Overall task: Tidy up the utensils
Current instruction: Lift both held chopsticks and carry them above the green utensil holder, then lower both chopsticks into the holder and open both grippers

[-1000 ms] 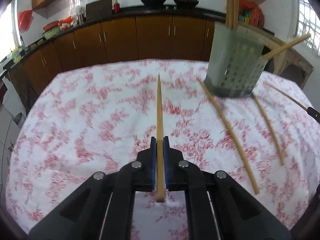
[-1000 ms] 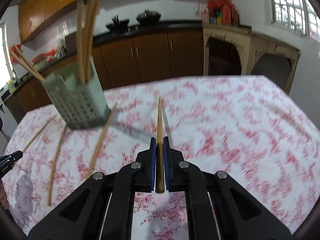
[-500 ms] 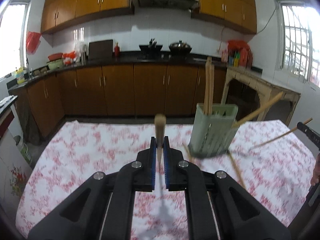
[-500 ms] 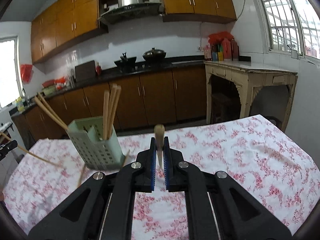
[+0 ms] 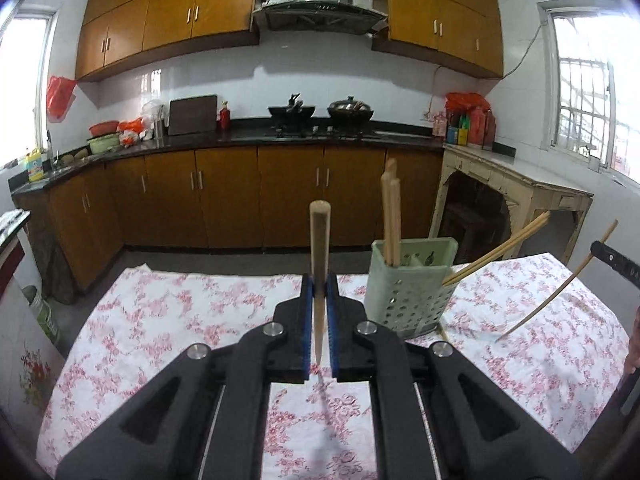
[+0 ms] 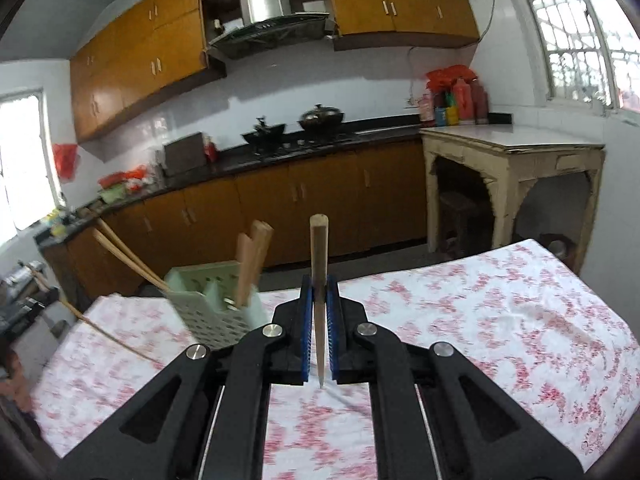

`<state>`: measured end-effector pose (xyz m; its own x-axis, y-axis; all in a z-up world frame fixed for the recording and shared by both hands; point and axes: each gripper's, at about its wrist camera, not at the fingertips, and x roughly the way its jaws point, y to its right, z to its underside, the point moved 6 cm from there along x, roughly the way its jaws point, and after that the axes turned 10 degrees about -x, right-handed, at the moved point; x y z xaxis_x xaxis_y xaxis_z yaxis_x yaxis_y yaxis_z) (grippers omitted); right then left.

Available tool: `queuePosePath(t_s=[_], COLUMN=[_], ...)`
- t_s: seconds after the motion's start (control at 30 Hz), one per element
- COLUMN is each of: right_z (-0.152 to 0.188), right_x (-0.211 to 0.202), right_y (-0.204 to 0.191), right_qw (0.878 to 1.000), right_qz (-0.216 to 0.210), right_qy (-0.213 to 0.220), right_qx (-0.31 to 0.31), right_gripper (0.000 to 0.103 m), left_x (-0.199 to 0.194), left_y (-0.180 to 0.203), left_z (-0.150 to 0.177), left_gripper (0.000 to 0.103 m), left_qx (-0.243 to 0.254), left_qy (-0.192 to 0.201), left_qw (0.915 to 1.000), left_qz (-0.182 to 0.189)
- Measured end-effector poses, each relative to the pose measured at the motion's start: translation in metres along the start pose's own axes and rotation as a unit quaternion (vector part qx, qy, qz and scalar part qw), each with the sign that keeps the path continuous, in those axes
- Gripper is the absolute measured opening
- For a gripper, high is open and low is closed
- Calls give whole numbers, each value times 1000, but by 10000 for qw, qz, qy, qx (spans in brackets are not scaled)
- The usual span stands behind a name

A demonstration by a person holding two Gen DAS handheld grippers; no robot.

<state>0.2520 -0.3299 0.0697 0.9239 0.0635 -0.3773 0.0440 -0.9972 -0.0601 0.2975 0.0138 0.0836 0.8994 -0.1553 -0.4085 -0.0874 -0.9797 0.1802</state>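
The left gripper is clenched on a chopstick that stands upright between its blue pads, thin tip down above the cloth. The right gripper grips its own chopstick the same way, upright, point down. Between the two, on the table, stands the pale green holder, a perforated caddy; in the right view the holder sits left of the jaws. It holds a few upright sticks and two that lean out over its rim. From the left view the right gripper's stick slants down toward the cloth at far right, well apart from the holder.

The table wears a white cloth with red flowers. Behind it run brown base cabinets under a dark counter, with a wok and a lidded pot on the hob, a steel hood above. A worn cream side table stands right, by a barred window
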Motion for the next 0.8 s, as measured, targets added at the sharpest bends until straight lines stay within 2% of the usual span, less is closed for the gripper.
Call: queuePosePath(t_s=[0.17,0.3,0.47,0.63,0.8], right_z=[-38,-69,-93,-105,-111], right_x=[-18,-26,-23,-8,15], right_y=[-16,-33,-54,-68,-75], right_qw=[9985,9953,9944,9936,9932], right_qz=[-496,-863,-789,-686,-655], right_qy=[204,421,688,856,942], right_qx=[95,145,-130,-282,-201], right_gripper=[7,7,7,7,7], left_x=[-18,-25,-30,-20,-5], left_y=[23,44,74,95,99], left_z=[-31,-56,-78,-99,-124], left_gripper=[8,8,8,8,8], left_qx=[-53,-262,-176,-105,-360], left_qy=[214,227,351,620,936], left_qw=[9993,9975,9958,9954,9935], left_qz=[295,615,825,720,547])
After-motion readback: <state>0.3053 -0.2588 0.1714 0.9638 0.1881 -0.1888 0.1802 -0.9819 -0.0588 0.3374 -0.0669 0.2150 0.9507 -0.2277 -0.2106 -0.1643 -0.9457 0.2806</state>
